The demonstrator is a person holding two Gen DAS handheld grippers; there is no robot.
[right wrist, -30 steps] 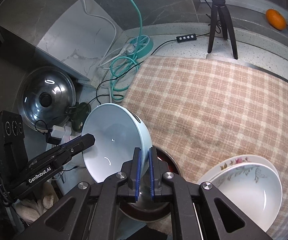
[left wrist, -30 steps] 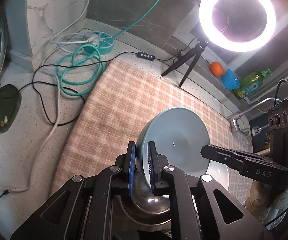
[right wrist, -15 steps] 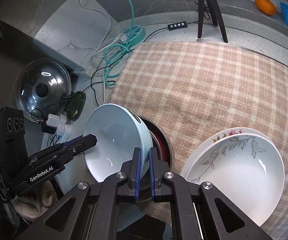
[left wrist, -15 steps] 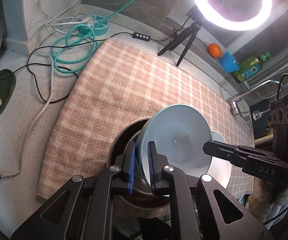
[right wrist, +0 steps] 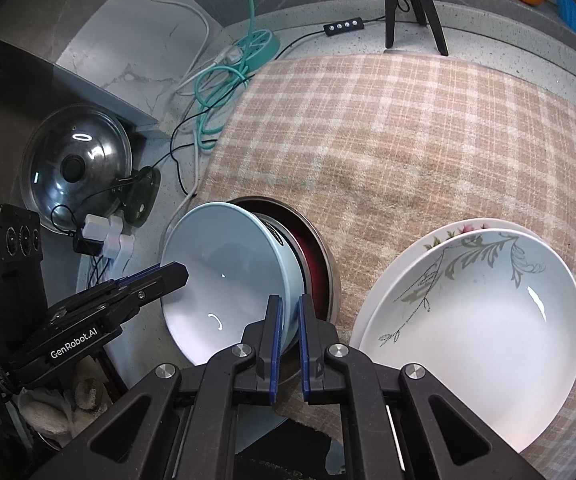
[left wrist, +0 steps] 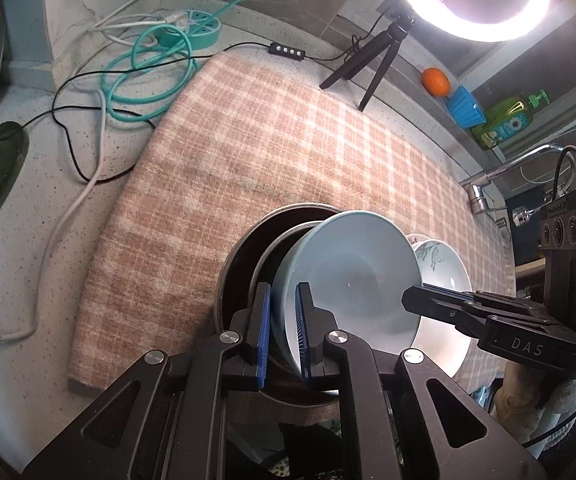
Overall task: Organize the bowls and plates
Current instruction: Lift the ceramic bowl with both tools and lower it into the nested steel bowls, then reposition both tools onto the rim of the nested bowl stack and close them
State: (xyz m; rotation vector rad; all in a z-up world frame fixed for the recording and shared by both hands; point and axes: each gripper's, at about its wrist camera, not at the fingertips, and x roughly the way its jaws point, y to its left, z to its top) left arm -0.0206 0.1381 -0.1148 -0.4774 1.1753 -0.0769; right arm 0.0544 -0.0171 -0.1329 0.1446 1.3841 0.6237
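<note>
A pale blue bowl (left wrist: 352,268) (right wrist: 224,276) is held between both grippers, tilted, over a metal bowl (left wrist: 240,264) (right wrist: 320,252) with a dark red inside that sits on the plaid cloth. My left gripper (left wrist: 284,296) is shut on the bowl's near rim. My right gripper (right wrist: 288,308) is shut on the opposite rim. Each gripper shows in the other's view, the right one (left wrist: 412,300) and the left one (right wrist: 176,272). Two stacked white floral plates (right wrist: 476,312) (left wrist: 444,264) lie just right of the metal bowl.
The plaid cloth (left wrist: 272,140) covers the counter. A ring light on a tripod (left wrist: 372,60), a teal power strip with coiled cables (left wrist: 184,28), an orange (left wrist: 435,81), a soap bottle (left wrist: 504,122) and a tap (left wrist: 500,172) line the back. A glass pot lid (right wrist: 76,168) leans at left.
Both grippers have carried the blue bowl back toward me and higher over the metal bowl. More of the metal bowl and the white plates has come into view.
</note>
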